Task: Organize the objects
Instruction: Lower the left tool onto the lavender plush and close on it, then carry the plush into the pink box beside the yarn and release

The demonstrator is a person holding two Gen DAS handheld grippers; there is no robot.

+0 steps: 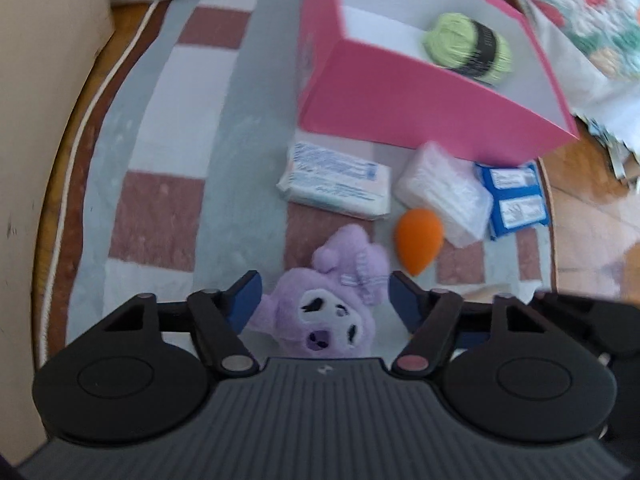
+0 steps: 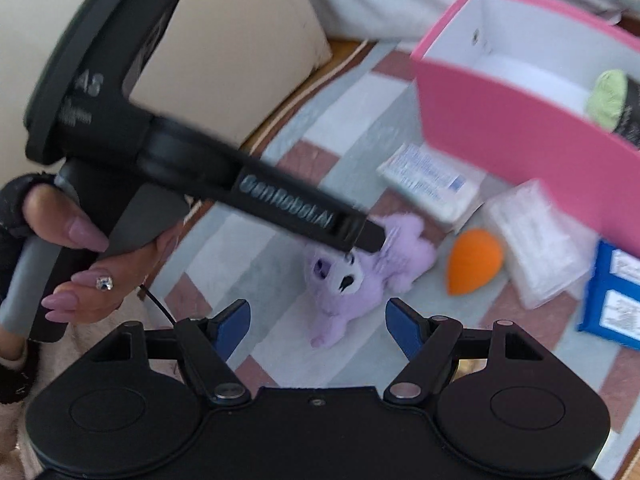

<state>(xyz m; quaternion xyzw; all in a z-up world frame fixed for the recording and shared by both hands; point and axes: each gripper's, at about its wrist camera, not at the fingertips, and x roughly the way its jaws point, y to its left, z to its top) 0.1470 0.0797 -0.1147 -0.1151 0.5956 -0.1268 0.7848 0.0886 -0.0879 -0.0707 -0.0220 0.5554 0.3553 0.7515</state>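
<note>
A purple plush toy [image 1: 328, 304] lies on the checked rug [image 1: 160, 208]. My left gripper [image 1: 324, 292] is open, its blue fingers on either side of the plush. In the right wrist view the left gripper's fingers hang right over the plush [image 2: 360, 280]. My right gripper [image 2: 318, 320] is open and empty, short of the plush. A pink box [image 1: 400, 112] stands behind and holds a green yarn ball [image 1: 468, 46]. An orange sponge [image 1: 418, 240], a wipes pack [image 1: 336, 178], a clear bag [image 1: 444, 192] and a blue packet [image 1: 516, 200] lie in front of the box.
A beige cabinet side [image 1: 36, 120] stands at the left. Wooden floor [image 1: 592, 200] shows right of the rug, with a floral fabric [image 1: 592, 12] at the far right. The left part of the rug is bare.
</note>
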